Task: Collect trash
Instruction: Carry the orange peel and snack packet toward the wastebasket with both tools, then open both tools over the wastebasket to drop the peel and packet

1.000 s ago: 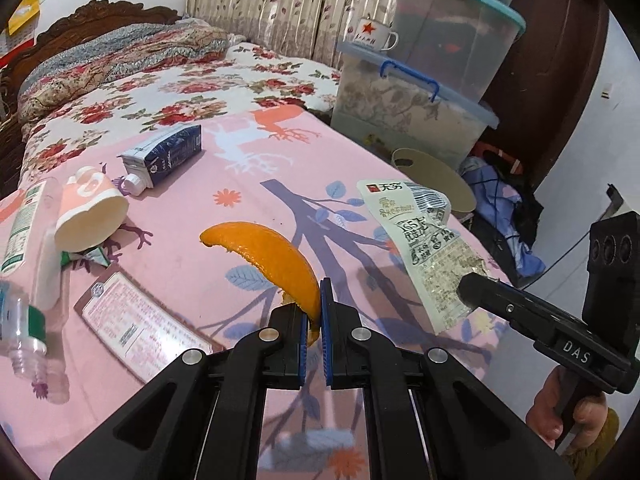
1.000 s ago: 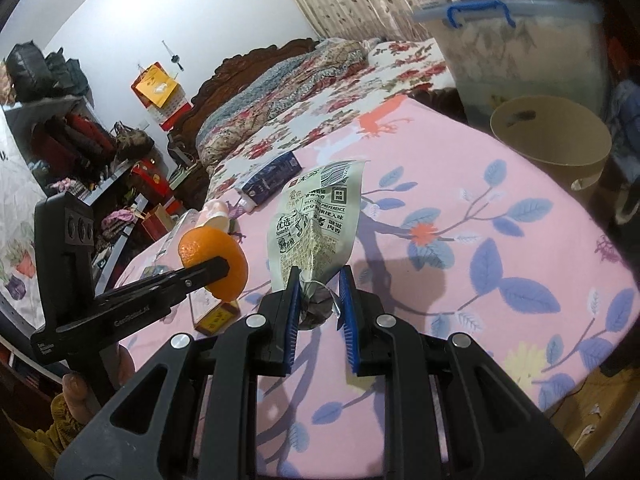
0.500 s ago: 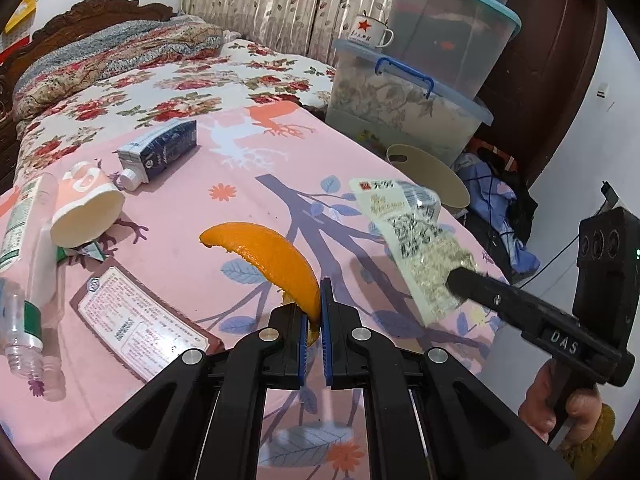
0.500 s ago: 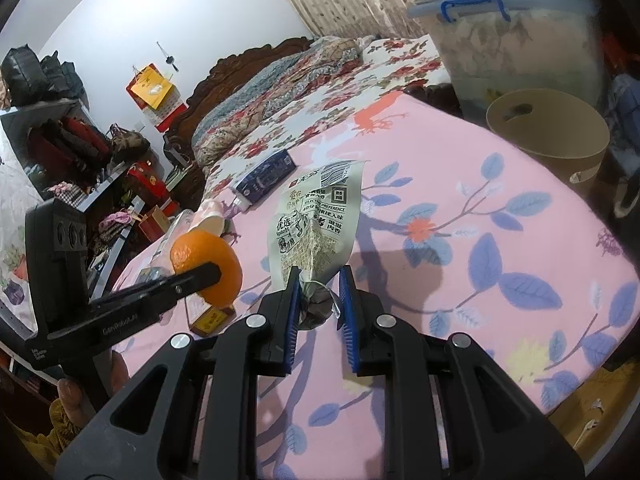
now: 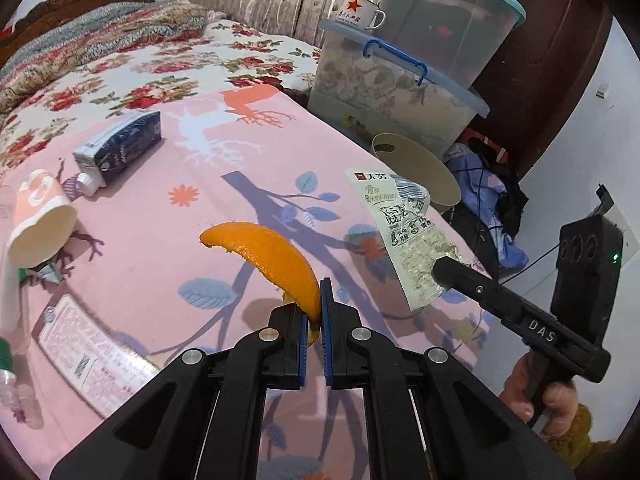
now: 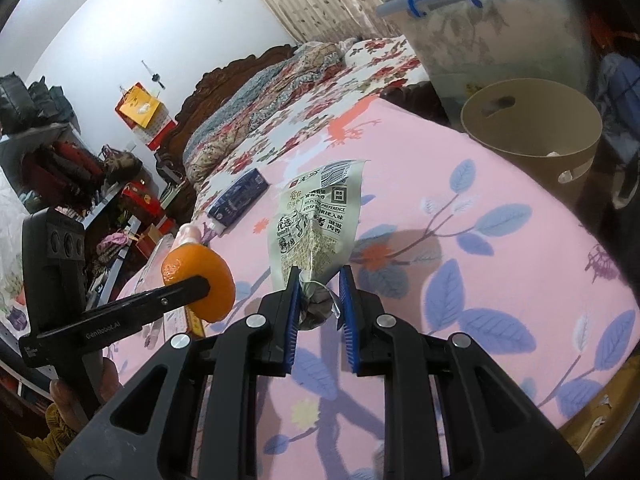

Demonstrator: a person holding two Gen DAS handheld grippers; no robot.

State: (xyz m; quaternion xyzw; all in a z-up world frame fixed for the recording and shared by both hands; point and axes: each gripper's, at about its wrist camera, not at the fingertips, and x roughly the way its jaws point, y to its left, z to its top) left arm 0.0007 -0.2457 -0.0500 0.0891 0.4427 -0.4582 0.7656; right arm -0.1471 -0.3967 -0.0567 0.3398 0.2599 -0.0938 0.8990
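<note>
My left gripper (image 5: 313, 304) is shut on an orange peel (image 5: 268, 256) and holds it above the pink bed cover. The peel also shows in the right wrist view (image 6: 200, 280). My right gripper (image 6: 319, 292) is shut on a printed food wrapper (image 6: 320, 228), held up off the cover; the wrapper also shows in the left wrist view (image 5: 404, 232). A tan waste bin (image 6: 536, 136) stands on the floor beside the bed, ahead and to the right; it also shows in the left wrist view (image 5: 416, 168).
On the cover lie a blue carton (image 5: 120, 148), a paper cup (image 5: 40, 224), a flat packet (image 5: 92, 352) and a plastic bottle (image 5: 8, 360). Stacked clear storage boxes (image 5: 396, 80) with a mug (image 5: 356, 10) stand behind the bin. Clothes and cables lie on the floor.
Both grippers have risen and moved forward toward the bin side of the bed, each still holding its item. The wrapper now hangs nearer the bin.
</note>
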